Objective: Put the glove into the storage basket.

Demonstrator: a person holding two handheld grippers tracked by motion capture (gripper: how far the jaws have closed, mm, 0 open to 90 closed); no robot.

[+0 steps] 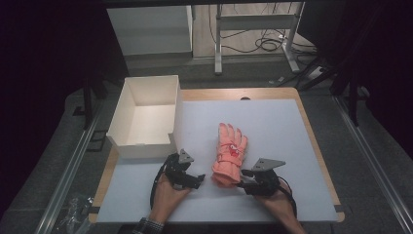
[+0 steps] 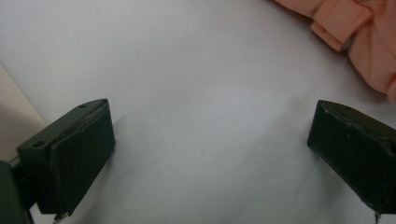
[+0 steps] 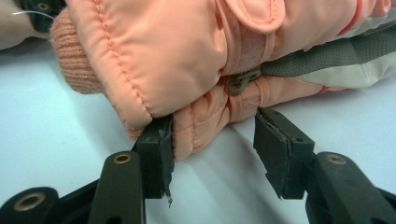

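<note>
So the right hand-held gripper [image 3: 212, 149] is right at the cuff end of the glove [image 1: 231, 151], jaws about half open. In the right gripper view a fold of the peach cuff fabric sits between them: the left-hand jaw touches it, but the other jaw stands clear with white surface showing in the gap, so it's not pinching anything, just open around the edge. From the same view you can see the knit inner cuff sticking out on the left, a wrist strap across the top, a little grey hook clip, and a grey palm panel running off to the right.

The left hand-held gripper [image 2: 210, 140] is wide open with nothing between the jaws, only bare surface [image 1: 272, 126]. In its own view the glove's strap peeks in at the top right corner, well clear of the jaws. In the high view it sits just left of the glove's cuff, near but not touching, and the person's hand [image 1: 168, 195] holds it from below.

The glove lies flat near the middle of the white surface, fingers pointing away from the person, cuff toward them, red logo on the back.

Further out, an open white box [image 1: 146, 114] sits at the far left of the surface, apart from the glove. Past the surface there's a metal frame with cables [image 1: 265, 41] on the floor.
</note>
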